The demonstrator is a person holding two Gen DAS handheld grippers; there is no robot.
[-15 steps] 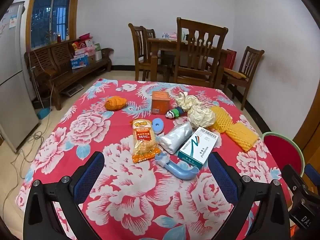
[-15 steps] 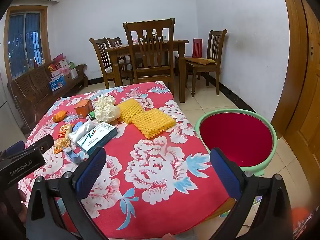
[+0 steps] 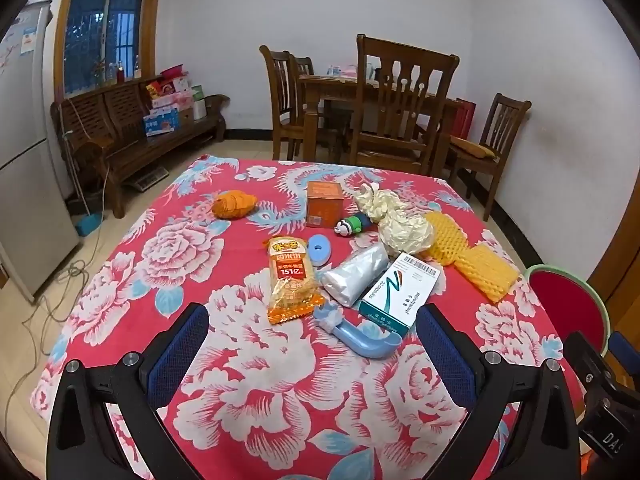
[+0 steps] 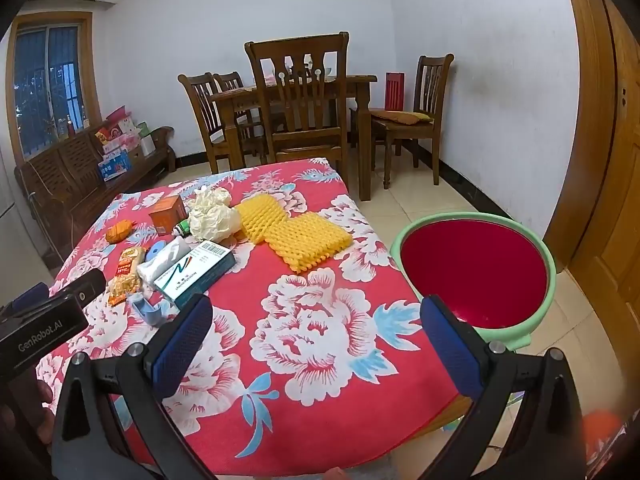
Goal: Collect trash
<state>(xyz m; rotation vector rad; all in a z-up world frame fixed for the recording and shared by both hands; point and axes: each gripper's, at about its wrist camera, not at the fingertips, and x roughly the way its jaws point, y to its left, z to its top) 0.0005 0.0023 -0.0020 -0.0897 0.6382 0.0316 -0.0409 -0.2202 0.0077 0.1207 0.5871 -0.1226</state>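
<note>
From my left gripper (image 3: 312, 352) I see both blue fingers (image 3: 178, 354) spread wide with nothing between them, hovering over the near edge of the desk (image 3: 248, 392), which wears a red flowered cloth.

Going left to right across the trash: at ten o'clock from the pile's middle lies an orange wad (image 3: 234, 205), well apart from the rest. The snack bag (image 3: 291, 280) lies at about seven o'clock, with a blue ring (image 3: 320, 249) just beside its upper right corner. An orange box (image 3: 324, 204) stands upright at twelve o'clock. Below the snack bag, a blue scoop (image 3: 360, 334) lies nearest my fingers. A silver pouch (image 3: 355, 276) lies tilted in the middle, touching the medicine box (image 3: 400, 292) on its right. A small green toy (image 3: 354, 225) lies beside the crumpled paper (image 3: 400, 224), at one o'clock. Two yellow foam nets (image 3: 468, 256) lie at three o'clock, near the desk's right edge.

My right gripper (image 4: 316, 344) is also open wide and empty, over the near right part of the cloth. At two o'clock from it, beyond the desk edge, stands the red basin (image 4: 474, 268) with a green rim, with nothing visible inside it.
</note>
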